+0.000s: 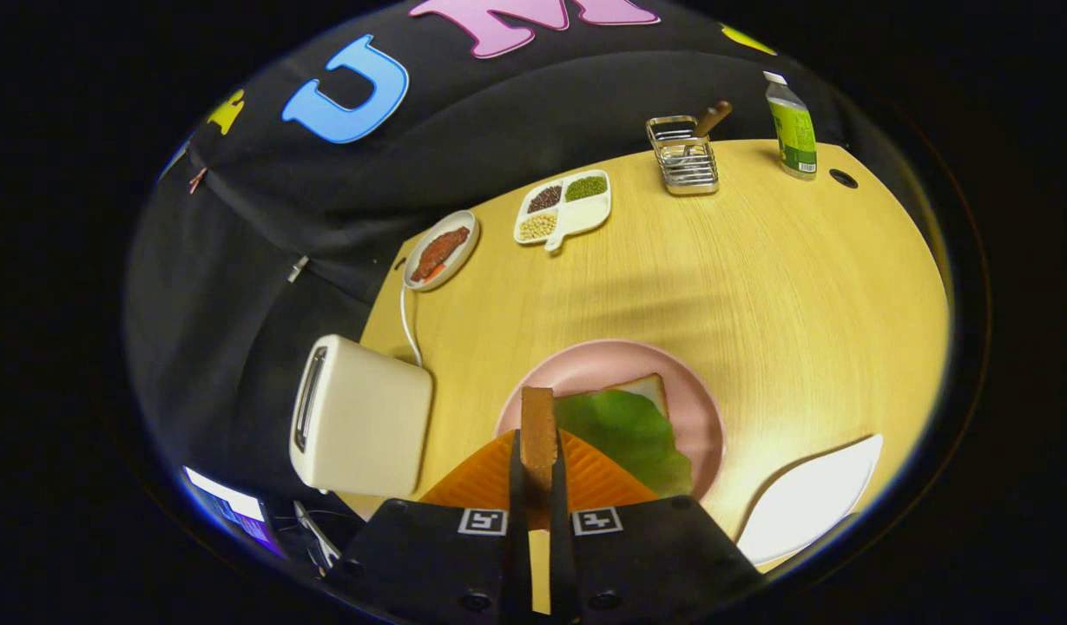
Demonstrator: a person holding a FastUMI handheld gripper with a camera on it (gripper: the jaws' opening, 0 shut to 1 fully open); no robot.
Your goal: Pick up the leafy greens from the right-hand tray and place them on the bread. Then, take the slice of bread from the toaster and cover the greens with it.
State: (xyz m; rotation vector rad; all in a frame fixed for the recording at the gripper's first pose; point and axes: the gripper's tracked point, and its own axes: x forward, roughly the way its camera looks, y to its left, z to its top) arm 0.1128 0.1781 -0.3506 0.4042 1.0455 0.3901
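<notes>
My gripper is shut on a slice of bread, held on edge between the two fingers so its brown crust faces me. It hangs above the left rim of a pink plate. On the plate lies another slice of bread with green leafy greens spread over it, just right of the fingers. The cream toaster stands to the left of the plate, its slot turned away to the left.
An empty white tray lies right of the plate. Farther back on the wooden table stand a small plate with meat, a divided dish of beans, a wire rack with a utensil and a green-labelled bottle.
</notes>
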